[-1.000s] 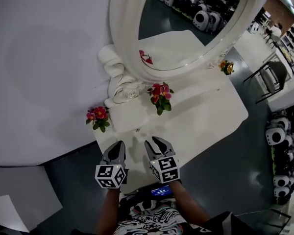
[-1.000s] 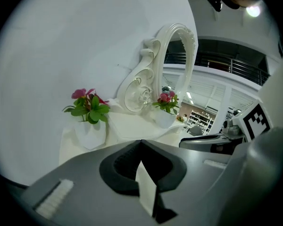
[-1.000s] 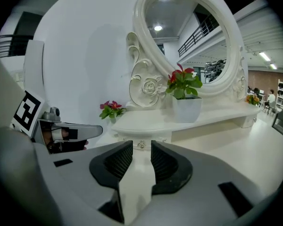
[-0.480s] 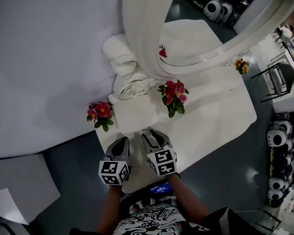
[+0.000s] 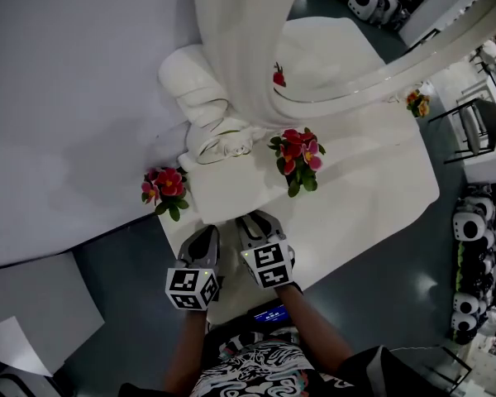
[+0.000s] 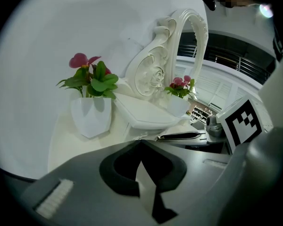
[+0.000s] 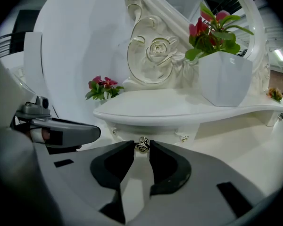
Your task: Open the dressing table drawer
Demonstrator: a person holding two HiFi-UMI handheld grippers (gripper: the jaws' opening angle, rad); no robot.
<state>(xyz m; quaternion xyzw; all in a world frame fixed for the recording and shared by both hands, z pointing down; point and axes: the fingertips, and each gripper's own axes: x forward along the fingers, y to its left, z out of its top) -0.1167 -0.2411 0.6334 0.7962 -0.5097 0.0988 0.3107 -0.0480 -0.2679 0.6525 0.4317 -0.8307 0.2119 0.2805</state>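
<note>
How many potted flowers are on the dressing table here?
3: left potted flower at the left edge of the dressing table, middle potted flower on the raised shelf, right potted flower at the far right end. None appears hidden.

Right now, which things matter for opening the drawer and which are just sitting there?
In play: drawer; knob; right gripper, fingers closing with the knob between them.
Just there: three potted flowers; mirror; left gripper, shut, empty.
</note>
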